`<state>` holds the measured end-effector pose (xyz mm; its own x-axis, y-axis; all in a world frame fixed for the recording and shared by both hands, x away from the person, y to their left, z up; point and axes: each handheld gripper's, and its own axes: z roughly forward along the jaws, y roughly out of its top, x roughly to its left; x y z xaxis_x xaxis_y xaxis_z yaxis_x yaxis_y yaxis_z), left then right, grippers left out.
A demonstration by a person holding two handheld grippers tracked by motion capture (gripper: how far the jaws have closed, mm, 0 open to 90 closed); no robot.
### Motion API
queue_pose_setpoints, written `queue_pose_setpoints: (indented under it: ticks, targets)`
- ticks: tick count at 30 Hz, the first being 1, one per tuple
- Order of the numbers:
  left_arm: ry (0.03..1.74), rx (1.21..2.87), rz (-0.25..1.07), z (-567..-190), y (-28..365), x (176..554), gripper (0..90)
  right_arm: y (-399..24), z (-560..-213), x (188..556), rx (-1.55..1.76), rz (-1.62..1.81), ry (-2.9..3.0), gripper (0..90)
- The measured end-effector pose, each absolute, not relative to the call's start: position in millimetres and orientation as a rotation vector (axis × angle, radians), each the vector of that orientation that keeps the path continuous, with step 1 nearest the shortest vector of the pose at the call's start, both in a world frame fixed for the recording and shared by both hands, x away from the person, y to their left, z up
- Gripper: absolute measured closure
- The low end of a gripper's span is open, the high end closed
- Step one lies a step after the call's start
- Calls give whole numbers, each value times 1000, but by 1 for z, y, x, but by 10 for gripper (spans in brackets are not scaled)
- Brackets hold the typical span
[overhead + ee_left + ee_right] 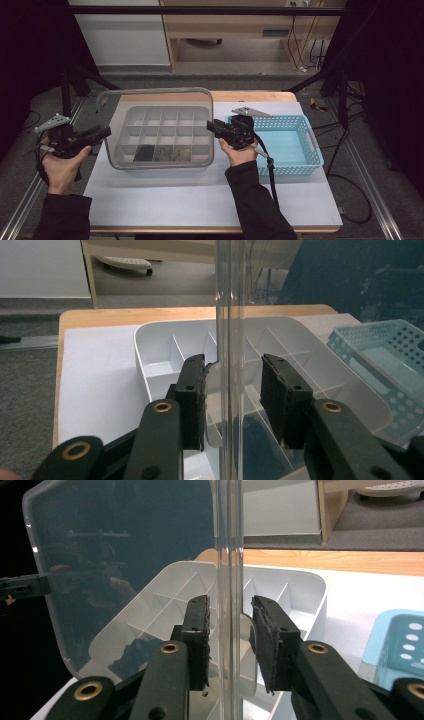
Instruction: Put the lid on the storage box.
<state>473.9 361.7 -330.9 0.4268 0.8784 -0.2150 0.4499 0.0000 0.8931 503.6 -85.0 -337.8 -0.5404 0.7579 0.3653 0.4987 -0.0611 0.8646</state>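
Both grippers, left gripper and right gripper, straddle the clear lid's edges, untouched.

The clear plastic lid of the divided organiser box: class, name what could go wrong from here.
1. The clear plastic lid stands between both grippers' jaws with gaps visible, so it may slip and drop shut.
2. Uneven pull from left gripper and right gripper could twist it.
3. The white divided box might tip, spilling its front compartments.

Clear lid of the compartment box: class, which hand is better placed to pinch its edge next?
Right, narrowly. The left gripper and right gripper each straddle a side edge of the raised lid without pressing on it, but the right one's pads sit closer to the plastic.
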Motion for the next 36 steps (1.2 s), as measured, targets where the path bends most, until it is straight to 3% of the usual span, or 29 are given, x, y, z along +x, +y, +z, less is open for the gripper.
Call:
queue_pose_setpoints:
  ticks: [36]
  targets:
    - [1224, 1629, 502, -343, 365, 515, 595, -73, -352, 538, 1409, 1576, 1991, 666]
